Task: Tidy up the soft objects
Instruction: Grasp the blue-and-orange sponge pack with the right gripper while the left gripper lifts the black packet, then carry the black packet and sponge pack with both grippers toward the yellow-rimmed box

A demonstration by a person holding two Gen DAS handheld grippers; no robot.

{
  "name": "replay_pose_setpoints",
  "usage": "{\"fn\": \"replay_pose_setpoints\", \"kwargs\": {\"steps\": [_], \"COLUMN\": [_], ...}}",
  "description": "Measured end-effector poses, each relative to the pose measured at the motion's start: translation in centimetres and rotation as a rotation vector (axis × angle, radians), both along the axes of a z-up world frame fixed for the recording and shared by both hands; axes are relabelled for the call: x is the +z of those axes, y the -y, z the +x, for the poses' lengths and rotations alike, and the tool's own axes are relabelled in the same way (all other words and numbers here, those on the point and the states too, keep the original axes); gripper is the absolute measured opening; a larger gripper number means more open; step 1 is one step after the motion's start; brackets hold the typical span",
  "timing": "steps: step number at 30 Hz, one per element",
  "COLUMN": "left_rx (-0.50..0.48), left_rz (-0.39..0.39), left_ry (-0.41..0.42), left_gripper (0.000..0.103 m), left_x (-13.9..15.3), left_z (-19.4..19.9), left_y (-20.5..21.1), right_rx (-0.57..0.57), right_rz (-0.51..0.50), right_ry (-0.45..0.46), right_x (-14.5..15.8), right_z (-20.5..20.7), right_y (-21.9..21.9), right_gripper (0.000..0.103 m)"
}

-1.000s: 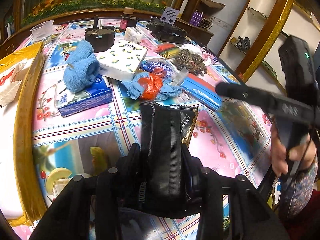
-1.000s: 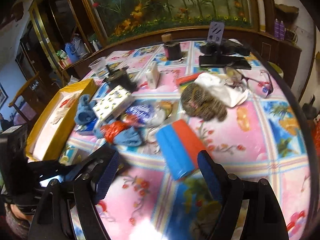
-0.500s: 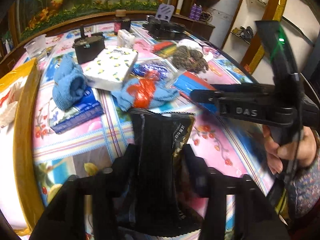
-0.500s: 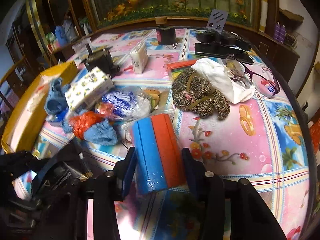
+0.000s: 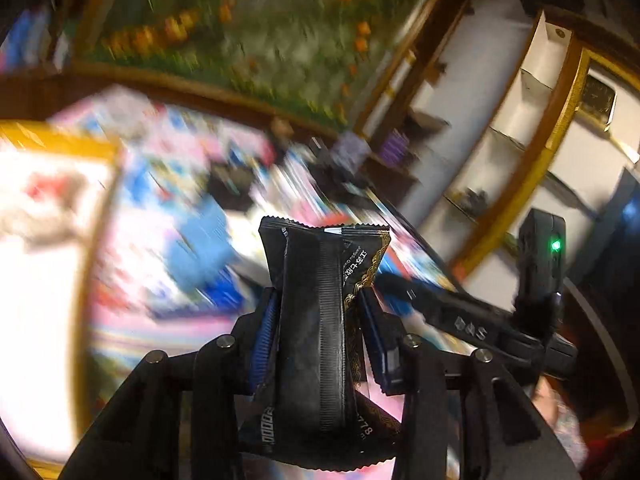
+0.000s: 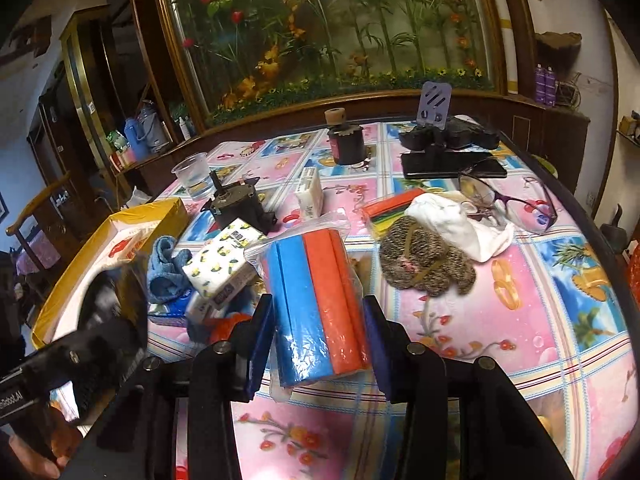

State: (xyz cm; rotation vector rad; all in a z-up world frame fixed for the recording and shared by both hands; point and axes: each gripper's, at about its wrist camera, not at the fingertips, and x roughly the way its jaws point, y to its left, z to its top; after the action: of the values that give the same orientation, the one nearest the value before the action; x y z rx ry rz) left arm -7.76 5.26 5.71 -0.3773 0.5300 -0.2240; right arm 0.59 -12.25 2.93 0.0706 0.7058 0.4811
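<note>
My left gripper (image 5: 318,300) is shut on a black foil packet (image 5: 316,320) and holds it up in the air; the view behind it is blurred. My right gripper (image 6: 318,312) is shut on a clear bag of blue and orange sponges (image 6: 314,300), lifted off the table. A yellow box (image 6: 100,248) with a white inside stands at the table's left edge. It also shows in the left wrist view (image 5: 52,240). The left gripper with its packet (image 6: 108,320) hangs blurred over that box in the right wrist view.
On the flowered tablecloth (image 6: 520,320) lie a blue towel (image 6: 164,264), a lemon-print tissue pack (image 6: 224,260), a knitted brown item (image 6: 420,264), a white cloth (image 6: 452,224), glasses (image 6: 508,196), a plastic cup (image 6: 192,172) and dark devices (image 6: 240,204).
My left gripper has swung up and left with the black packet toward the yellow box. My right gripper has shut on the sponge bag and lifted it.
</note>
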Motion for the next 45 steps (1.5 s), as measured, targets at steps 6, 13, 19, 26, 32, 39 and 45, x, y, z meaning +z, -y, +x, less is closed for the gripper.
{"fn": "replay_pose_setpoints", "kwargs": {"steps": [6,13,19,26,32,39,45], "left_rx": [0.103,0.13,0.125,0.124,0.122,0.129,0.131], "left_rz": [0.135,0.123,0.153,0.148,0.14,0.117,0.112], "left_ry": [0.088,0.069,0.077,0.078,0.073,0.072,0.069], "left_gripper": [0.04,0.04,0.039,0.04,0.04,0.04,0.04], "left_x": [1.4,1.1,1.3,1.4,1.3,1.3,1.2], "left_z": [-1.2,-1.3,-1.4,-1.5,-1.4,-1.3,-1.3], "left_y": [0.8,-0.4,0.4,0.3,0.2,-0.1,-0.2], "right_rx": [0.062,0.086,0.086,0.085,0.079,0.068,0.059], "right_rz": [0.014,0.035,0.041,0.04,0.046,0.054,0.069], "right_ry": [0.0,-0.003,-0.006,-0.009,-0.006,-0.003,-0.009], "right_x": [0.0,0.1,0.0,0.0,0.0,0.0,0.1], "right_z": [-0.6,-0.8,-0.7,-0.6,-0.6,-0.6,-0.7], "right_y": [-1.7,-1.8,-1.7,-1.6,-1.4,-1.2,-0.8], "right_gripper": [0.047,0.047,0.047,0.047,0.047,0.047,0.047]}}
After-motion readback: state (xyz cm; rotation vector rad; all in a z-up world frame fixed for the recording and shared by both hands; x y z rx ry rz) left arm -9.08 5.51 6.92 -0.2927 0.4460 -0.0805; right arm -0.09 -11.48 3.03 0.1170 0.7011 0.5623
